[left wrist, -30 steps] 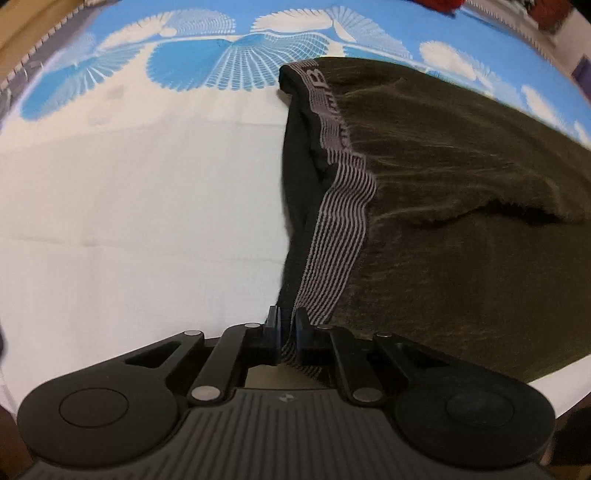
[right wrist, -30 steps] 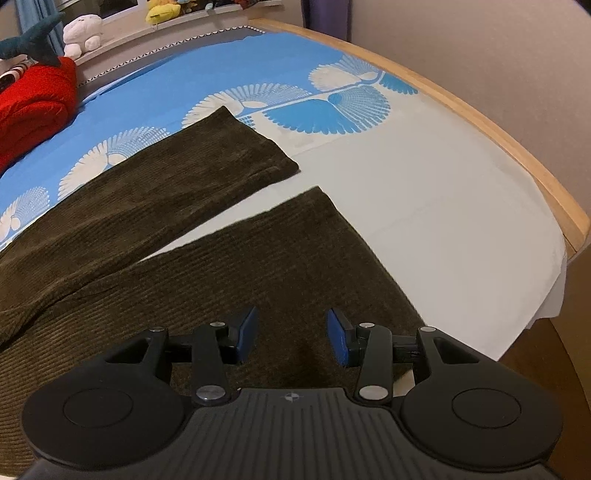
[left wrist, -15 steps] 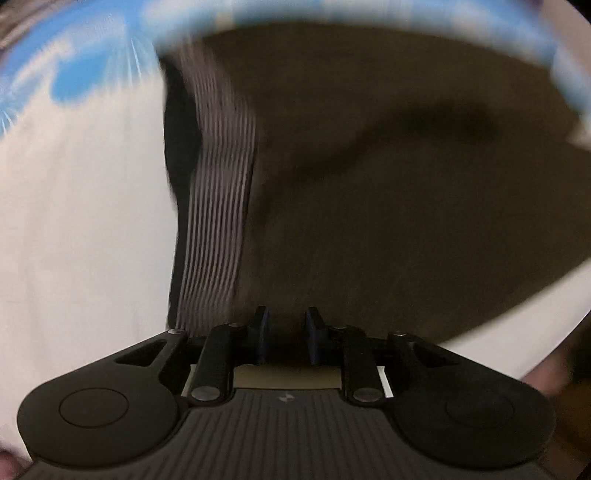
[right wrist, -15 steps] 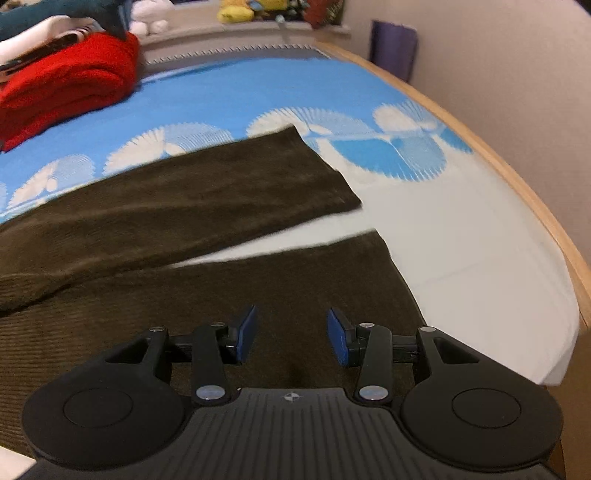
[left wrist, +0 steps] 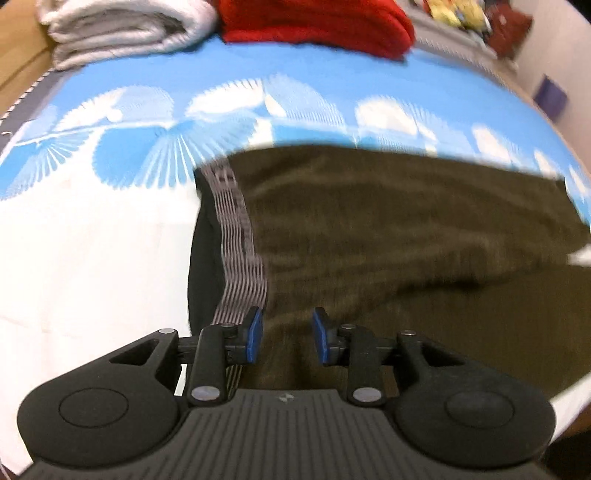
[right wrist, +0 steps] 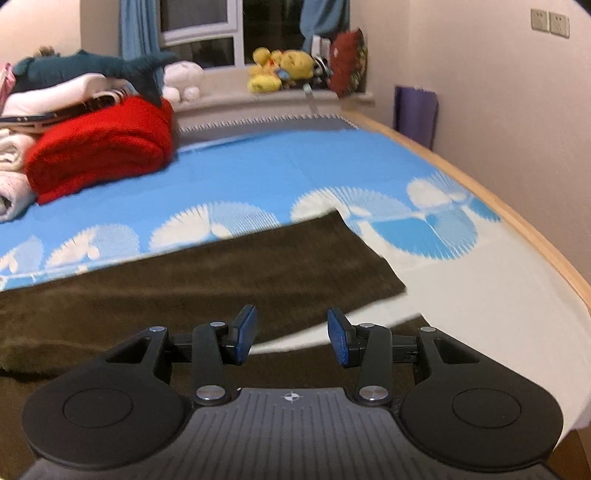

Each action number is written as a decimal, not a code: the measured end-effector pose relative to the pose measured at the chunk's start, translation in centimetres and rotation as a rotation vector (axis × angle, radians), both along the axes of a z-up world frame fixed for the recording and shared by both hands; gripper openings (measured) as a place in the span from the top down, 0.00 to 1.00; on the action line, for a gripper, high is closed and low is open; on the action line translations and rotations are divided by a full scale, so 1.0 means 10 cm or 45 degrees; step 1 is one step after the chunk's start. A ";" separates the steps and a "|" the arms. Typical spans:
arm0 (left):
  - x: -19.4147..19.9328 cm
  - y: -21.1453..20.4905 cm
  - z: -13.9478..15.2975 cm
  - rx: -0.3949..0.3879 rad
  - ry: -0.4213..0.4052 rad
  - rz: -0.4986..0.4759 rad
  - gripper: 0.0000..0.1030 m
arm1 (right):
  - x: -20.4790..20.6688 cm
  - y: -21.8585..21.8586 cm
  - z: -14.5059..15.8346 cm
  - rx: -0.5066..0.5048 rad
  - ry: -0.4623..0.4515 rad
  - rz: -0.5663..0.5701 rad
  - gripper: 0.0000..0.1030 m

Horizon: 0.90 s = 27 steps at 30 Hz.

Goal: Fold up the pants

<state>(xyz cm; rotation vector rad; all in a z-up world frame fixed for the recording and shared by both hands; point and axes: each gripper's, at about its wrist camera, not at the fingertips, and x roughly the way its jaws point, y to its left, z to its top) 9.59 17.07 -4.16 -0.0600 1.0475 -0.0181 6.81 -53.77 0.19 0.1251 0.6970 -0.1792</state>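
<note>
Dark olive corduroy pants (left wrist: 388, 240) lie flat on the bed, their grey striped waistband (left wrist: 240, 251) at the left in the left wrist view. My left gripper (left wrist: 285, 338) is open and empty, hovering over the pants just right of the waistband's near end. In the right wrist view the two pant legs (right wrist: 229, 273) stretch across the sheet, the far leg's hem at the right. My right gripper (right wrist: 291, 338) is open and empty above the gap between the legs.
The bed has a blue and white fan-print sheet (right wrist: 295, 173). A folded red blanket (right wrist: 103, 147) and white folded bedding (left wrist: 122, 26) sit at the far side. Plush toys (right wrist: 280, 70) line the windowsill. A wooden bed edge (right wrist: 517, 218) runs along the right, near the wall.
My left gripper let go of the waistband, opened and pulled back and tilted up. My right gripper stayed open and tilted up, so more of the room shows.
</note>
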 end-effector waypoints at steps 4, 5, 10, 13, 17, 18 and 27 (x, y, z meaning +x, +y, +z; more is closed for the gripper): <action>0.17 -0.11 0.18 -0.052 -0.115 0.070 0.97 | 0.12 0.17 0.12 0.036 -0.081 0.031 0.57; 0.23 -0.13 0.22 -0.071 -0.137 0.091 0.98 | 0.15 0.21 0.15 0.052 -0.100 0.041 0.59; 0.80 -0.18 0.30 -0.142 -0.077 0.304 1.00 | 0.30 0.34 0.28 0.116 -0.186 0.044 0.94; 1.10 -0.11 0.35 -0.249 -0.132 0.423 1.00 | 0.39 0.44 0.30 0.141 -0.194 0.051 0.94; 1.34 -0.18 0.11 -0.159 -0.185 0.361 0.99 | 0.52 0.60 0.26 0.143 -0.152 0.126 0.93; 1.42 -0.18 0.04 -0.140 -0.154 0.354 0.99 | 0.54 0.64 0.26 0.131 -0.146 0.146 0.93; 1.99 0.04 -0.38 -0.215 -0.108 0.411 0.95 | 0.74 0.75 0.16 0.089 -0.083 0.198 0.93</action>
